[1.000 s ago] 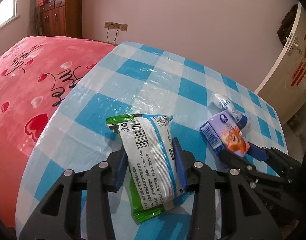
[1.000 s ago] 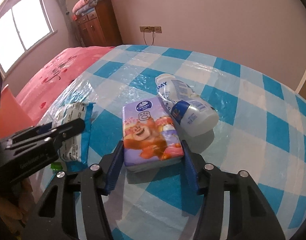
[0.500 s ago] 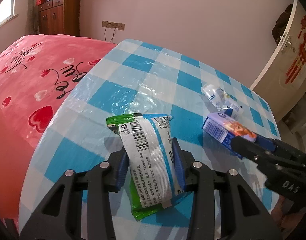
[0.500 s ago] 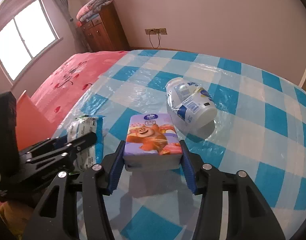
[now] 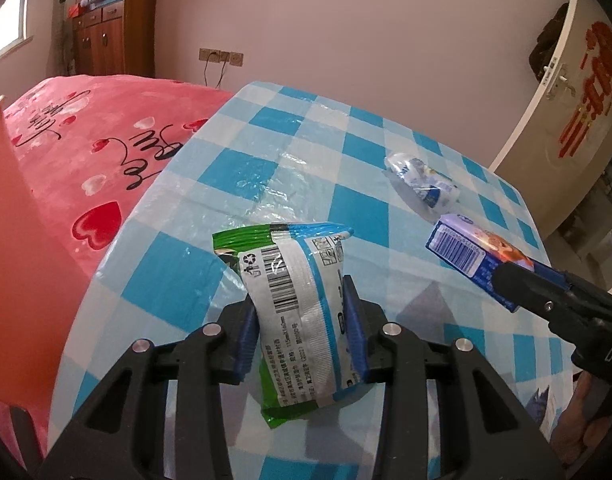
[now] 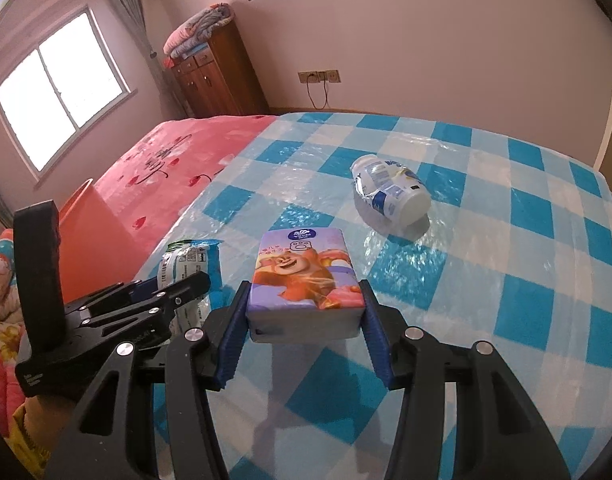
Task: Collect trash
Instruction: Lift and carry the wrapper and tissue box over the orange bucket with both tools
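While both grippers are held above a table (image 5: 290, 160) covered in blue-and-white check, each is clamped on one piece of trash. In the left wrist view, the left gripper (image 5: 302, 334) is closed tight on a green-and-white packet (image 5: 296, 304), its blue pads (image 5: 352, 328) pressed into the packet's two sides. The packet is held upright between the fingers, barcode facing the camera, its green lower end hanging below the pads and clear of the cloth. In the right wrist view, the right gripper (image 6: 304, 328) is clamped on a purple tissue pack (image 6: 304, 280) printed with a cartoon bear. The pack is held flat, picture side up, with a pad against each side, and its shadow is seen on the cloth beneath it.

A crumpled white bottle (image 6: 390, 192) with a blue label is left lying on its side on the table, ahead of the right gripper and slightly to its right, well apart from both grippers. To the left of the left gripper, beside the table, a bed with a pink blanket (image 5: 98, 152) patterned with red hearts is seen. A wooden cabinet (image 6: 218, 76) topped with folded bedding is set against the far wall, ahead and to the left.
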A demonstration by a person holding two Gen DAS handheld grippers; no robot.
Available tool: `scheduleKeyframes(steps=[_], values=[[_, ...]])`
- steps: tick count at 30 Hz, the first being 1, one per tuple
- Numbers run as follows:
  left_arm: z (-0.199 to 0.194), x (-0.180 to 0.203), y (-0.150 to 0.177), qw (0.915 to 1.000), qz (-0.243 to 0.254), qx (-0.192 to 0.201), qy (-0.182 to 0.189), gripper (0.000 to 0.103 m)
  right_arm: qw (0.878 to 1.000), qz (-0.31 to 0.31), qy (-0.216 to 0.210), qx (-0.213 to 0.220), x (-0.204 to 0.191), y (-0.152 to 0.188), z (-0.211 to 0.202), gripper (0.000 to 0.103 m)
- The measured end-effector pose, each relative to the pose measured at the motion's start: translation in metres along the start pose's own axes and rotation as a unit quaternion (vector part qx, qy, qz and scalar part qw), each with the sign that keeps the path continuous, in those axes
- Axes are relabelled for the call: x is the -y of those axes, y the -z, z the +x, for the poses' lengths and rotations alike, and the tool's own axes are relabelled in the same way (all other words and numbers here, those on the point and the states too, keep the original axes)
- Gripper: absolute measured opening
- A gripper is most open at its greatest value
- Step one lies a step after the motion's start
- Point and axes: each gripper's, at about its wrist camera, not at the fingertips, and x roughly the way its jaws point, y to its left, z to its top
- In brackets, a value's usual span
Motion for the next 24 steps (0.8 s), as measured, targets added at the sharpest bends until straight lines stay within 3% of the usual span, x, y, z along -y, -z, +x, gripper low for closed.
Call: scheduleKeyframes(steps=[15, 24], values=[[-0.060, 0.000, 0.021, 0.9993, 0.006, 0.032, 0.020, 0.038, 1.000, 0.010, -0.006, 0.015, -0.013, 0.034, -0.042, 0.053], [-0.100, -0.005, 0.023, 0.9979, 0.013, 0.063, 0.010, 0.038, 1.000, 0.006, -0.013, 0.023, -0.026, 0.041, -0.060, 0.053]])
